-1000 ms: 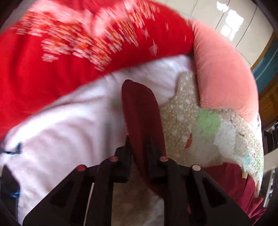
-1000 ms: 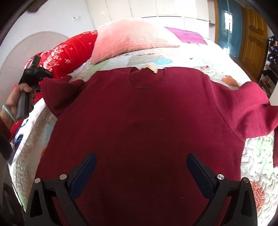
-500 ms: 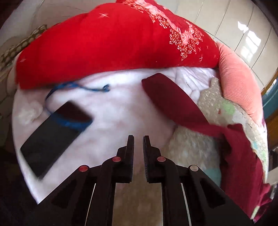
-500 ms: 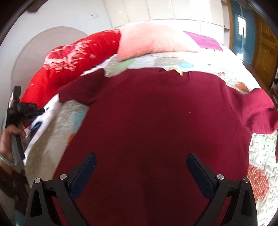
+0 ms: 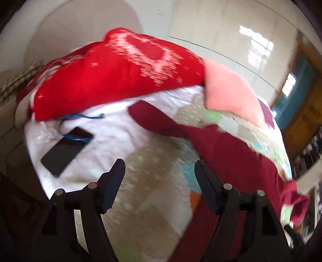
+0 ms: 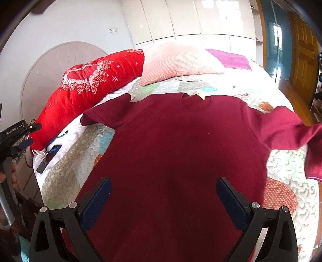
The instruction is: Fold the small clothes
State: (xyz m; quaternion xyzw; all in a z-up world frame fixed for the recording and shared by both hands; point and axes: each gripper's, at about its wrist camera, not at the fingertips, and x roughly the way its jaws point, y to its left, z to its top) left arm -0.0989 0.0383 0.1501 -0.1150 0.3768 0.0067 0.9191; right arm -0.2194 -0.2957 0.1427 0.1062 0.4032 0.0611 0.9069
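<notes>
Left gripper (image 5: 160, 168) now spread — maroon shirt (image 6: 181, 153) right of it, unheld

White wall (image 6: 60, 30), glossy wardrobe doors (image 6: 201, 18), arched headboard (image 6: 50, 66), wooden door (image 6: 303, 58), patchwork quilted bed (image 6: 287, 167)

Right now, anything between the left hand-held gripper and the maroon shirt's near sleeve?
Nothing visible. The left hand-held gripper is open over bare quilt; the sleeve lies flat beyond it. The phone sits off to the left, out of the path.
</notes>
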